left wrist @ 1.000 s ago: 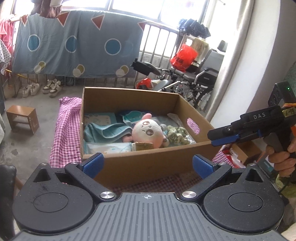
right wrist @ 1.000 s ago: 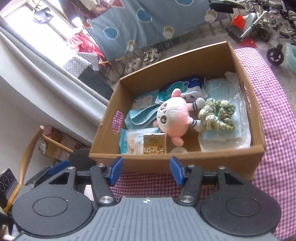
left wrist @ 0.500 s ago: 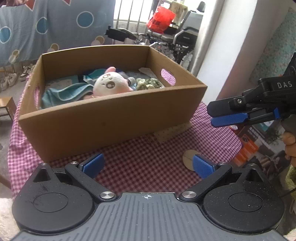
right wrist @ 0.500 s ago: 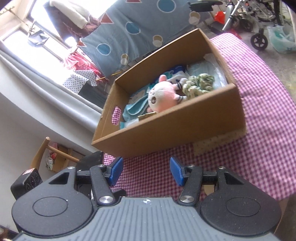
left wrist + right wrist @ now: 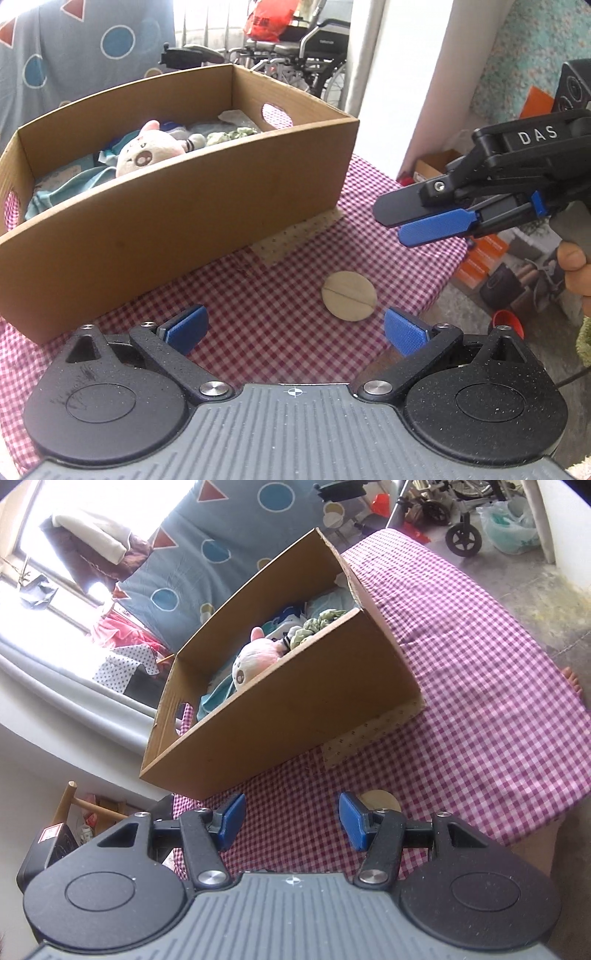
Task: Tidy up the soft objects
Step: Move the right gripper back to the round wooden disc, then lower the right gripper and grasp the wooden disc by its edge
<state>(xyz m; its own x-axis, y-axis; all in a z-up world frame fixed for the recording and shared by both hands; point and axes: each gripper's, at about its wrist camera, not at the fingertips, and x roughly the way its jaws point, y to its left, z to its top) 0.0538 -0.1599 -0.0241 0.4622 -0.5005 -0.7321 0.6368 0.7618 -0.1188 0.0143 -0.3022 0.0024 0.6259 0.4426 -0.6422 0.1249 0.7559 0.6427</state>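
Note:
A cardboard box (image 5: 177, 221) stands on the pink checked tablecloth (image 5: 280, 317). Inside lie a pink plush toy (image 5: 147, 157), a teal cloth (image 5: 66, 184) and a green scrunchie (image 5: 232, 134). The box (image 5: 295, 716), plush (image 5: 255, 657) and scrunchie (image 5: 317, 622) also show in the right wrist view. My left gripper (image 5: 295, 330) is open and empty, low over the cloth in front of the box. My right gripper (image 5: 291, 821) is open and empty, and appears from the side in the left wrist view (image 5: 417, 218), right of the box.
A round beige disc (image 5: 349, 301) lies on the cloth in front of the box's right corner. The table's edge (image 5: 450, 273) drops off at the right, above clutter on the floor. A wheelchair (image 5: 295, 48) and a hanging blue sheet (image 5: 74, 55) stand behind.
Both grippers have drawn back and down from above the box, so its near wall now hides much of the contents. The round disc has come into view. Both stay open.

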